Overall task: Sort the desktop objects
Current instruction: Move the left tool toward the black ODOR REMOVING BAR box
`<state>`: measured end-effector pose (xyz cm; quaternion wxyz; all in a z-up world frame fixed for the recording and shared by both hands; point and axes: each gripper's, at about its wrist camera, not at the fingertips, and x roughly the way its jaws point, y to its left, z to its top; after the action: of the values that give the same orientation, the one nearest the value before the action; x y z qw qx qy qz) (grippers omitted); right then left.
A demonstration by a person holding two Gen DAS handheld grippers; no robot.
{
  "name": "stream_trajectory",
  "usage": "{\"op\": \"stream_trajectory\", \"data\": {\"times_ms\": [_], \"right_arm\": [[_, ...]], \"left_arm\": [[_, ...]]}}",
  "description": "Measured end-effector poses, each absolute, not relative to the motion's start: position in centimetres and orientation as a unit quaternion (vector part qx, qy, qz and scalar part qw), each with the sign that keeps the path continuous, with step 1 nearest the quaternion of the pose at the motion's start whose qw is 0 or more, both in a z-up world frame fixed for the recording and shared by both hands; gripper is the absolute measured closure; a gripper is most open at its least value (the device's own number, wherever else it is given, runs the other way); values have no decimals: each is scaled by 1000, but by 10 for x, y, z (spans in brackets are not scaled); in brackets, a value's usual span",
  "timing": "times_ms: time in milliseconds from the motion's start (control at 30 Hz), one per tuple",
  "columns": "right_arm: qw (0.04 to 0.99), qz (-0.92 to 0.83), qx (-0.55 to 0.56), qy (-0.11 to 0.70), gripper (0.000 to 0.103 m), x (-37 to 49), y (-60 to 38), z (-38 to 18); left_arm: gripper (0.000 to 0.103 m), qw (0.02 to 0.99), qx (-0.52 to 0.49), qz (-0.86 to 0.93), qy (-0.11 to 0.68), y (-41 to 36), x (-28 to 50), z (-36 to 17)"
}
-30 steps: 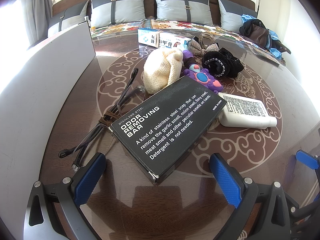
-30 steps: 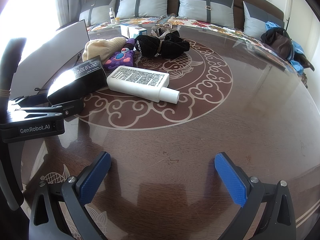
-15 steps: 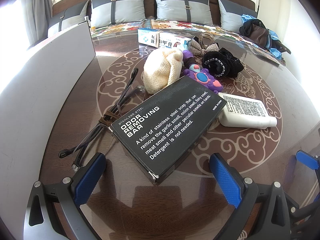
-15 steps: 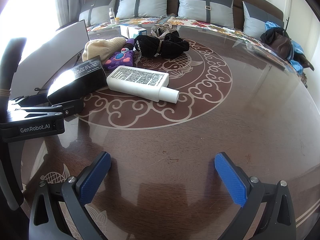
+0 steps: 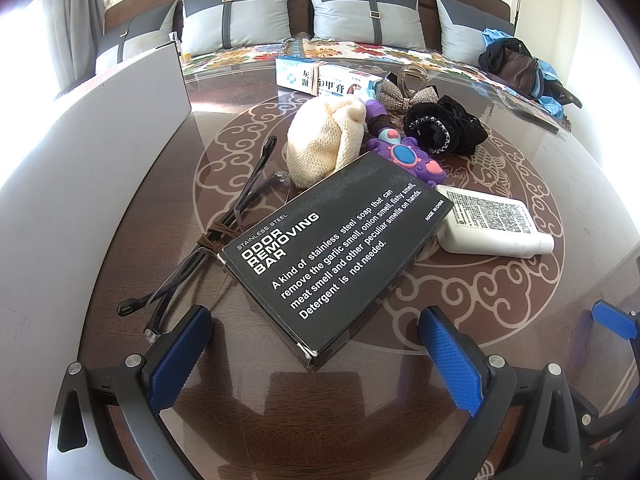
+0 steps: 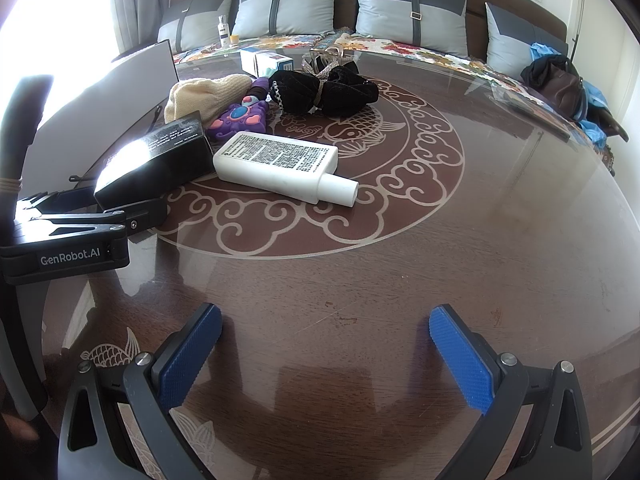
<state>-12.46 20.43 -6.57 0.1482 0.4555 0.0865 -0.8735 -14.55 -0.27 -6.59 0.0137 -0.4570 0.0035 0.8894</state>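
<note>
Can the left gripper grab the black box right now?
Probably yes. The left gripper is open, and the black box lies right ahead of it on the table, its near corner pointing between the fingers with nothing in between.

Glass-topped brown table (image 6: 500, 208), grey-cushioned bench (image 5: 352, 12), curtain (image 5: 84, 36), possibly a bright window at left

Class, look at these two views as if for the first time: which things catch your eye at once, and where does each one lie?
The black box with bold white lettering dominates, lying flat right ahead of the open left gripper. Just right of it a white bottle lies on its side on the table's swirl pattern. Behind them sit a cream knitted hat, a purple toy and a black scrunchie.
</note>
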Motion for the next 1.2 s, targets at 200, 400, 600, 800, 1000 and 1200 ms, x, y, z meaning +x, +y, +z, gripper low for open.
{"op": "stream_trajectory", "data": {"times_ms": [200, 400, 600, 800, 1000, 1200], "right_arm": [[148, -874, 456, 87, 0, -125, 204, -66], [148, -874, 456, 87, 0, -124, 204, -65], [148, -873, 456, 87, 0, -124, 204, -65], [148, -873, 456, 87, 0, -124, 204, -65], [148, -873, 456, 87, 0, -124, 205, -65], [148, -873, 456, 87, 0, -124, 205, -65]], "left_arm": [[0, 14, -457, 889, 3, -3, -145, -66], [0, 13, -457, 889, 3, -3, -145, -66], [0, 40, -486, 873, 19, -4, -147, -64], [0, 65, -512, 856, 35, -17, -120, -63], [0, 61, -503, 862, -8, -44, -106, -57], [0, 84, -506, 858, -15, -41, -144, -48]]}}
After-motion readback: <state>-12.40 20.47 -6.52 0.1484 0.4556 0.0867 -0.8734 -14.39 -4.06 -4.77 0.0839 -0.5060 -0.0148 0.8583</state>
